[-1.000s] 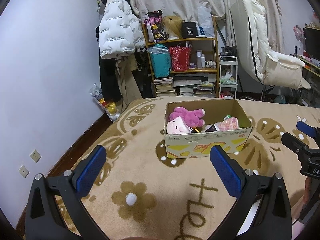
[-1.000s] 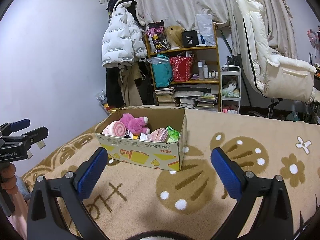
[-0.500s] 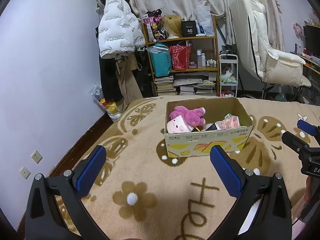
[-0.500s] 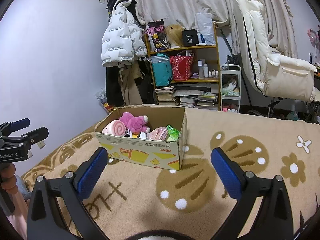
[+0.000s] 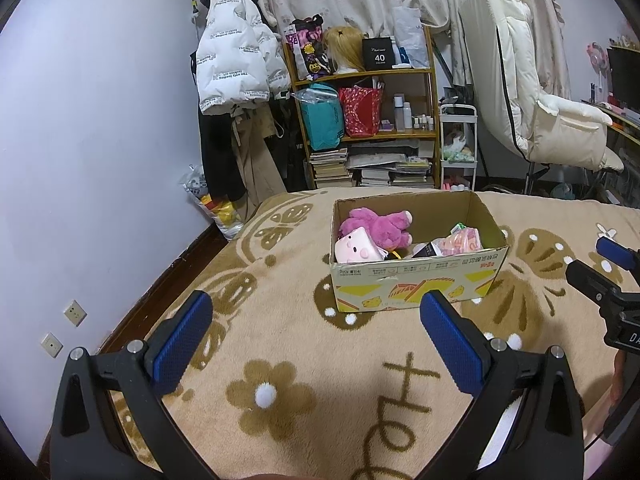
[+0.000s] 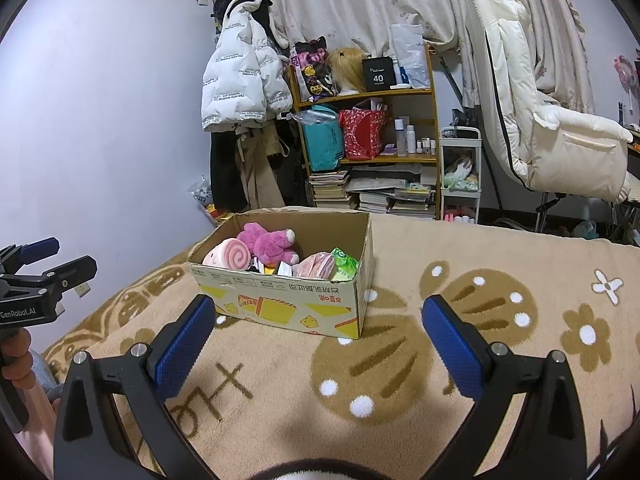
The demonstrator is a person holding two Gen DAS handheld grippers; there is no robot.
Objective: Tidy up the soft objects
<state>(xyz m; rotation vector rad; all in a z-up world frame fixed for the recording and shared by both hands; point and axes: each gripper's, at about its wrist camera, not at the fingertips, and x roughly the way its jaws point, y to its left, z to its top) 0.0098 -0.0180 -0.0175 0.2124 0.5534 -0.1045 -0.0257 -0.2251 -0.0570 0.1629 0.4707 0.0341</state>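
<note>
An open cardboard box (image 5: 416,284) (image 6: 280,300) stands on a tan patterned blanket (image 5: 280,360). Inside lie a magenta plush bear (image 5: 380,226) (image 6: 270,242), a pink roll-shaped plush (image 5: 356,250) (image 6: 228,256), a pink soft packet (image 5: 460,242) (image 6: 316,266) and a green packet (image 6: 344,264). My left gripper (image 5: 316,340) is open and empty, held above the blanket in front of the box. My right gripper (image 6: 320,344) is open and empty, in front of the box and to its right.
A wooden shelf (image 5: 368,120) with bags, books and bottles stands behind the bed. A white puffer jacket (image 5: 236,60) hangs at the left wall. A cream reclining chair (image 5: 540,112) stands at the right. A white cart (image 5: 458,144) stands beside the shelf.
Both grippers have stayed open and almost still; the left wrist view has shifted very slightly. The box contents have not moved.
</note>
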